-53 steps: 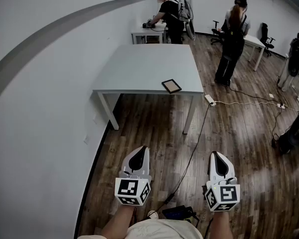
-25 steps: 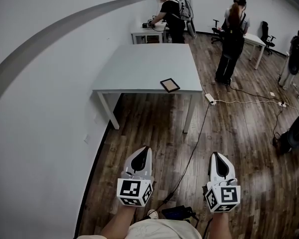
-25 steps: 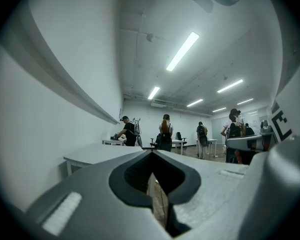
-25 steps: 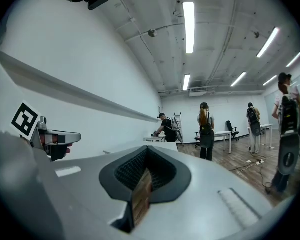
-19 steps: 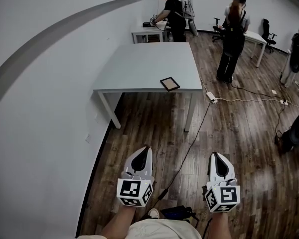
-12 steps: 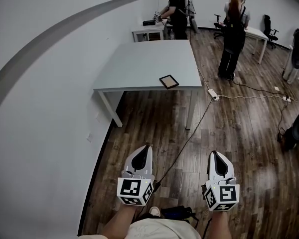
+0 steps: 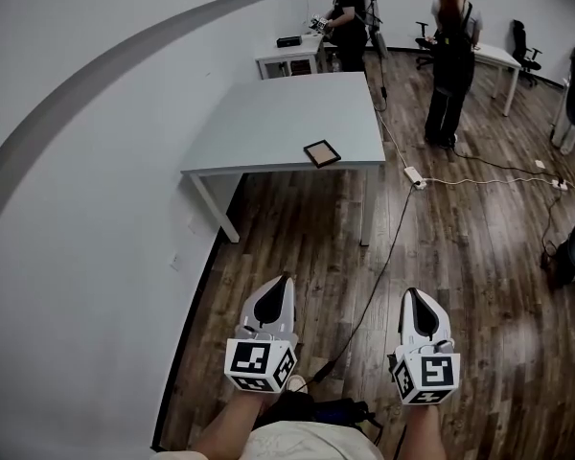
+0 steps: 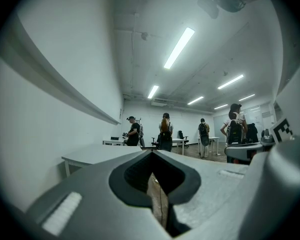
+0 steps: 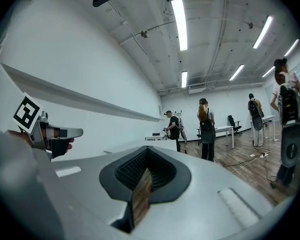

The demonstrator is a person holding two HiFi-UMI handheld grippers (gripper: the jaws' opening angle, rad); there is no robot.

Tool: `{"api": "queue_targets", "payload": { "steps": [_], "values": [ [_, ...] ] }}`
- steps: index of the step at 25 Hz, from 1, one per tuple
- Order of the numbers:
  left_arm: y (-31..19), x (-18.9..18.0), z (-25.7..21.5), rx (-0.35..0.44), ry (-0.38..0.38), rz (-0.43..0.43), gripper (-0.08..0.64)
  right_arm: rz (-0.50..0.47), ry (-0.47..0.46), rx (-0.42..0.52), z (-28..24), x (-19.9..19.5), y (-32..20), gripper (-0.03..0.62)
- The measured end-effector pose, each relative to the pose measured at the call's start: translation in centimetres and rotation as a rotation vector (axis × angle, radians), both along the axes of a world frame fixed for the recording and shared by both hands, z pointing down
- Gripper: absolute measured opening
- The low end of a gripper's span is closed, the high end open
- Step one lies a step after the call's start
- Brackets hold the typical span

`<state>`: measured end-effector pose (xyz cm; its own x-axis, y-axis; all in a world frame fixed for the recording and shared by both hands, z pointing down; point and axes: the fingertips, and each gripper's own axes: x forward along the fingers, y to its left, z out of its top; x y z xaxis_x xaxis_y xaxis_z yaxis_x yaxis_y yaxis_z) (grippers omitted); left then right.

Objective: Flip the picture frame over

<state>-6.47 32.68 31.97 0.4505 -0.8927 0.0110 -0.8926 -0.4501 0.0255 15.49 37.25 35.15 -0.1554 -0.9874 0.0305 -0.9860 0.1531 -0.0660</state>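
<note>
The picture frame, small and dark with a brown rim, lies flat near the front right corner of the pale grey table, far ahead of me. Both grippers hang low over the wooden floor, well short of the table. My left gripper and my right gripper are shut with nothing between their fingers. In the left gripper view the jaws of that gripper meet at a thin slit, with the table beyond. The right gripper looks the same in its own view. The frame is not visible in either gripper view.
A white wall runs along the left. A cable and power strip lie on the floor right of the table. Two people stand at the far tables. A dark bag lies at my feet.
The view has advanced toward the table, which sits slightly nearer and higher in the frame. Both grippers stay shut and keep their places in front of me.
</note>
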Motion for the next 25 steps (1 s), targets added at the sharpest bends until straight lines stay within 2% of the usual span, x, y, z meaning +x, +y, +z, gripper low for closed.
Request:
{"api": "queue_targets", "payload": {
  "steps": [13, 25],
  "values": [
    [-2.5, 2.6, 0.3, 0.005, 0.008, 0.042, 0.000, 0.020, 0.027, -0.001, -0.2, 1.8, -2.4, 0.023],
    [-11.6, 0.7, 1.7, -0.018, 0.032, 0.068, 0.000, 0.012, 0.088, -0.050, 0.7, -1.2, -11.2, 0.023]
  ]
}}
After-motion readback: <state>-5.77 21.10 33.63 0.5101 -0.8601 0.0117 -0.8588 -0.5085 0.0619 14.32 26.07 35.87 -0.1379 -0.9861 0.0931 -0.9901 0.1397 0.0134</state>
